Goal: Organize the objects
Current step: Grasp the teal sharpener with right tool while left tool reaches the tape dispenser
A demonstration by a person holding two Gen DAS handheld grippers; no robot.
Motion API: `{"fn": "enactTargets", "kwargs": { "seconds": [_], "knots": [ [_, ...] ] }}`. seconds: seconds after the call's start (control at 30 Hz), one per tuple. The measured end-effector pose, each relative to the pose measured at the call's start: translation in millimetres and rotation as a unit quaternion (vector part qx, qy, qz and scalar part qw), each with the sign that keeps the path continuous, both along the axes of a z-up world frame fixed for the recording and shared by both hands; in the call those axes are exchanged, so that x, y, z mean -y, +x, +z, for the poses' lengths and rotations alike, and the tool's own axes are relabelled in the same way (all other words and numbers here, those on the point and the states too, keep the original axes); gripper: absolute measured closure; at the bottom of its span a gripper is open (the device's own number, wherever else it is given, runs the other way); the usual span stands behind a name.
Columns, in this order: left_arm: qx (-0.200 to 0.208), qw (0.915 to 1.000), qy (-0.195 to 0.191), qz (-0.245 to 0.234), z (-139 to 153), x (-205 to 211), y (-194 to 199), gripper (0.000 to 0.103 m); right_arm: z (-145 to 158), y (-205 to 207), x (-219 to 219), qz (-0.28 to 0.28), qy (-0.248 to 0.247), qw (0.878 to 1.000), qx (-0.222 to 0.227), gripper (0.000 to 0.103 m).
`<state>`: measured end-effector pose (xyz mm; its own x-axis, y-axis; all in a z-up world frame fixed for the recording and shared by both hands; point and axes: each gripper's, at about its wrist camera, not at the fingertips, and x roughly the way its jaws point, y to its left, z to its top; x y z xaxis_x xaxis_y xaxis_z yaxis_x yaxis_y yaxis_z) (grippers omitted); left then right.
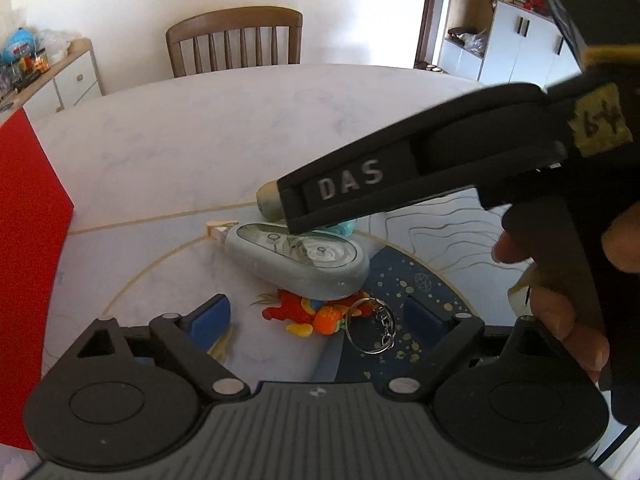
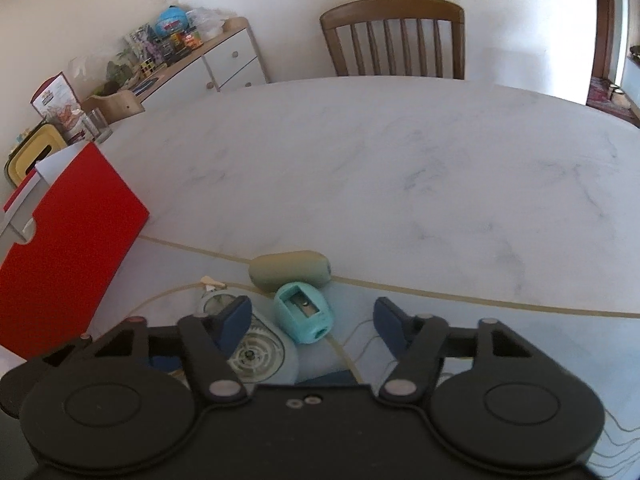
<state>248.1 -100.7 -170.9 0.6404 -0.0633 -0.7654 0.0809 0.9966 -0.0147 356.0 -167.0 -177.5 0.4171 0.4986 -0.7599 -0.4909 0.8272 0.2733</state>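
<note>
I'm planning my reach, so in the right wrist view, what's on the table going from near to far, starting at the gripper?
Right gripper → correction tape dispenser → turquoise pencil sharpener → olive-grey eraser → bare marble table → wooden chair.

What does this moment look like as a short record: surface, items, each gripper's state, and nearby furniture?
surface: white marble-look table with a patterned mat at the near edge
items: grey correction tape dispenser; teal pencil sharpener; beige eraser; orange-red toy keychain
item layout: clustered together on the mat
left gripper: open, holds nothing, keychain between its fingers
right gripper: open, holds nothing, over the dispenser and sharpener
other: red folder at table's left; wooden chair at far side
</note>
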Motion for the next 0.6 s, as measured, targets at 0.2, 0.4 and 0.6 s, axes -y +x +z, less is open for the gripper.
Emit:
{"fn": "enactTargets", "kwargs": {
  "seconds": [0.2,0.4,0.6],
  "knots": [
    [0.007,0.9998,0.015,-0.014,1.0,6.7,-4.5,0.025,1.5,3.3,-3.9,0.014,0.001,1.0,0.002,0.048],
    [0.007,0.9996,0.018,-0.02,5.2,14.3,-10.3,0.04,0.7,4.1,-4.1,0.015,0.011,1.0,-0.003,0.059],
    [0.0,0.9998,0.014,-0.014,8.8,13.5,-9.4,0.043,-0.1,4.8,-2.2,0.005,0.011,1.0,-0.005,0.07]
  ]
}}
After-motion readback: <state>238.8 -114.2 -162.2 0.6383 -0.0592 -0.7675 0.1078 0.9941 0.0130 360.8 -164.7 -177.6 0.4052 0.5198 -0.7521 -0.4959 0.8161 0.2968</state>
